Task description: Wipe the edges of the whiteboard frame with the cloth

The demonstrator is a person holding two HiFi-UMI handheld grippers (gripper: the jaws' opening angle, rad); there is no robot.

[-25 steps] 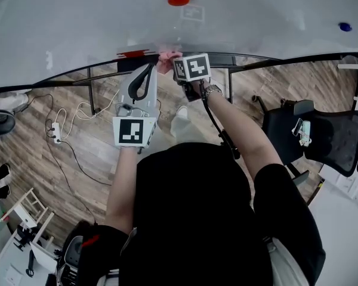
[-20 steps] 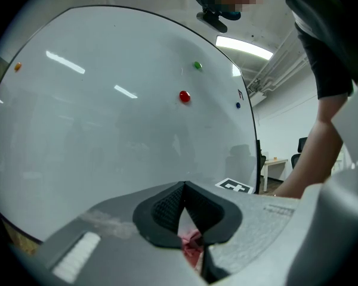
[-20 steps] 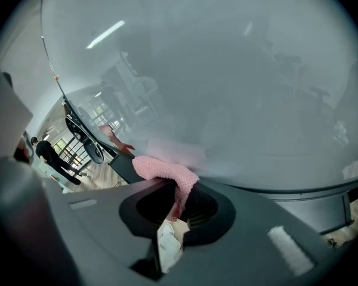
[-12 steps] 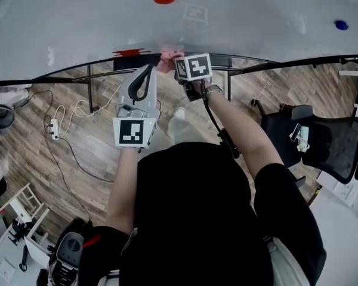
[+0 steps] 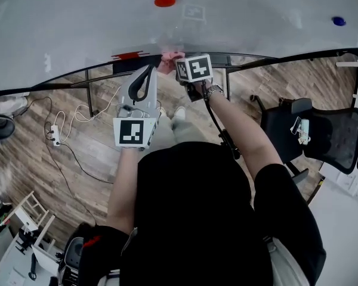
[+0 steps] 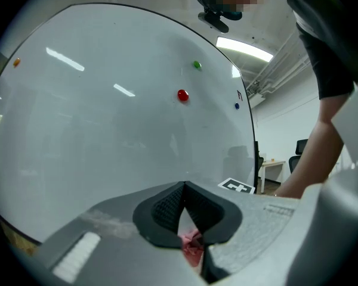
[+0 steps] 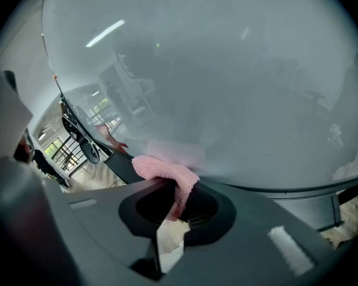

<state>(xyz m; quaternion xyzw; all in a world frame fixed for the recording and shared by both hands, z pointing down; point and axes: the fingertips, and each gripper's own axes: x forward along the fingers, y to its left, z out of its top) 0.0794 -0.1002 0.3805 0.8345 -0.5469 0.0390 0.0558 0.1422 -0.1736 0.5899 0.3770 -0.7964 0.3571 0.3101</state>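
The right tool [image 7: 178, 198] is clenched on the pink cloth [image 7: 161, 168], pressed to the lower whiteboard frame [image 7: 268, 194]. The left tool [image 6: 184, 186] is pinched shut just below it. Only a corner looks gripped, so dragging might tug it free.

Through my right gripper [image 7: 174, 212] I see its two jaws closed together on a strip of the pink cloth [image 7: 162, 168], whose bunched end bulges out just above them. That bunch lies against the dark frame [image 7: 289, 196] along the lower edge of the whiteboard [image 7: 227, 70], touching both the frame and the white surface right above it. The board fills most of my view, with pale reflections of ceiling lights towards its upper left.
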